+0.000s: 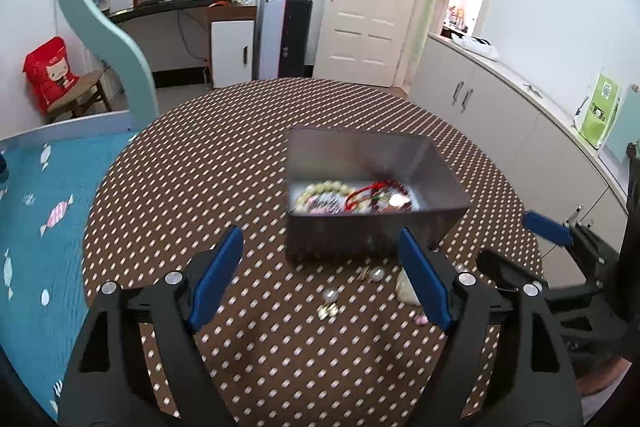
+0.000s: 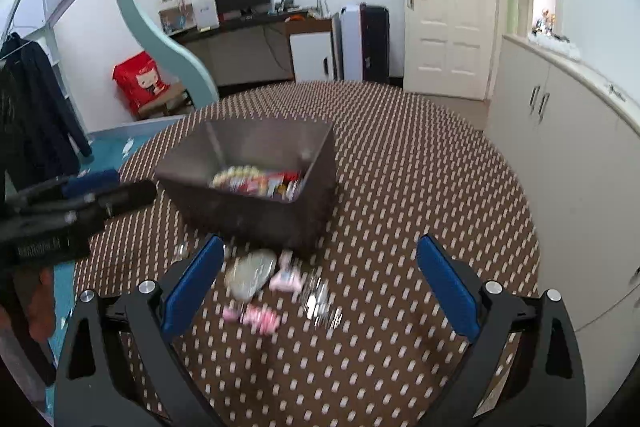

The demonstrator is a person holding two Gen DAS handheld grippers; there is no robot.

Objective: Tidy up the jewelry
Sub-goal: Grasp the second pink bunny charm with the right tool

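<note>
- Tabletop (image 1: 240,187): round, brown cloth with pale dashes. It carries everything the task concerns.
- Metal box (image 1: 360,235): open-topped, grey, rectangular, set near mid-table. Its near wall faces both cameras. It already holds a pale bead bracelet (image 1: 320,189), a red cord (image 1: 362,193) and other small pieces too blurred to name.
- Left tongs (image 1: 320,279): spread wide, nothing between the blue pads, hovering low over the cloth. The box lies straight ahead.
- Right tongs (image 2: 320,287): spread wide and empty too. The box lies ahead and slightly left.
- Loose jewelry, all on the cloth just before the box's near wall:
  - silvery oval piece (image 2: 250,273), its long axis running from near-left to far-right in the right wrist view;
  - pink pieces (image 2: 256,319) and (image 2: 285,277), blurred;
  - silver chain or clip cluster (image 2: 320,301);
  - pearl earrings (image 1: 331,297) and (image 1: 376,273), seen between the left pads.
- Key relation: in the right wrist view the pink and silver items sit between the right pads, toward the left pad. In the left wrist view only the pearls lie in the span, and the oval piece is partly hidden behind the right-hand pad.
- Judgement: right tongs are nearer the pink and silver group, left tongs nearer the pearls. Either pick then needs a short forward carry over the near wall.
- Risk: the pieces are small and flat, so a pinch may slip.
</note>
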